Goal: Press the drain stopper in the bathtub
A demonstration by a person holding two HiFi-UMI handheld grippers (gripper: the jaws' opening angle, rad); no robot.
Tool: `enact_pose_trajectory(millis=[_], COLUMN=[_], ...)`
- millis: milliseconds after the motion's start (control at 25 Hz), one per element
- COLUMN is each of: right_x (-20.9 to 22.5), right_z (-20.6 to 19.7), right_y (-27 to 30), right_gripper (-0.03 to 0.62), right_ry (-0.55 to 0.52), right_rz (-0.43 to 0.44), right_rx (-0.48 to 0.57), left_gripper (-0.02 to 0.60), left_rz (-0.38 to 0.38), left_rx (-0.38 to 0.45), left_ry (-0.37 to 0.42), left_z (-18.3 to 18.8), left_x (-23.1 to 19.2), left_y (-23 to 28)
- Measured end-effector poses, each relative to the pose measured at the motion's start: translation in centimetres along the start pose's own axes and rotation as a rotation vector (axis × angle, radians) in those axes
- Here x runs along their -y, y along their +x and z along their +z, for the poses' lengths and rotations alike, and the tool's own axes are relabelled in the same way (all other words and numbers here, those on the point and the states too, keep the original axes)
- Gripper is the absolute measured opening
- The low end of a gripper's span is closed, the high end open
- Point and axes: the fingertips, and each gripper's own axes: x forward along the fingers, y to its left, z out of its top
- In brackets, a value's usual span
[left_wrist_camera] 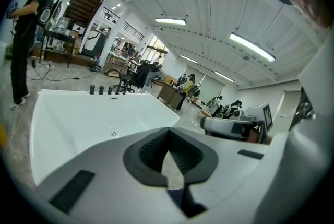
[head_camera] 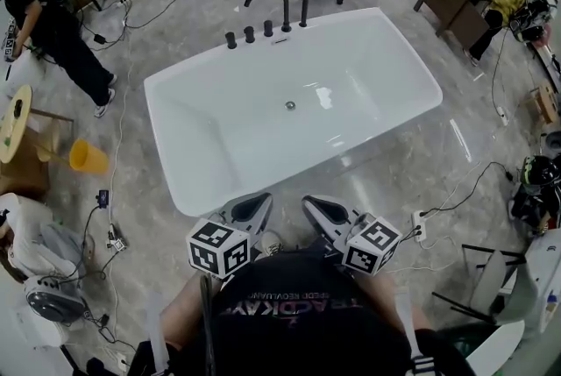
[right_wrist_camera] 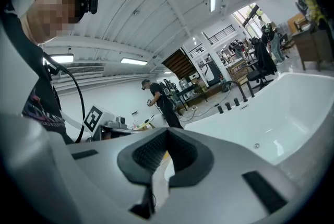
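Head view: the small round metal drain stopper [head_camera: 290, 105] sits mid-floor in the white rectangular bathtub [head_camera: 163, 92]. It lies straight ahead, well apart from the left gripper [head_camera: 250, 209] and right gripper [head_camera: 323, 209], which look equally near.

Left gripper view: fingers clenched, empty, stopper ahead-left.

Right gripper view: fingers clenched, empty, stopper ahead-right.

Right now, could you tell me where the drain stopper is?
In the head view the stopper sits at the middle of the tub floor, roughly in line with the black faucet on the far rim.
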Motion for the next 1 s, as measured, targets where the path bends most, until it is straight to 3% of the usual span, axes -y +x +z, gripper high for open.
enact_pose_trajectory(millis=[400,680,1000], right_x=[3.7,9.5,15.2], right_z=[1.7,5.8,8.1], right_y=[1.2,1.2,1.0], right_gripper=[0.012,0.012,0.012], right_ry=[0.029,0.027,0.068], right_rz=[0.081,0.149,0.201], right_rx=[-0.03,-0.07,-0.093], left_gripper=[0.005,0.005,0.005], left_rz=[0.084,0.15,0.203], left_rx=[0.006,0.024,0.012], left_ry=[-0.037,-0.068,-0.104], left_z=[1.5,4.8,5.8], left_x=[-1.3,-1.3,-1.3], left_y=[2.9,8.2,13.7])
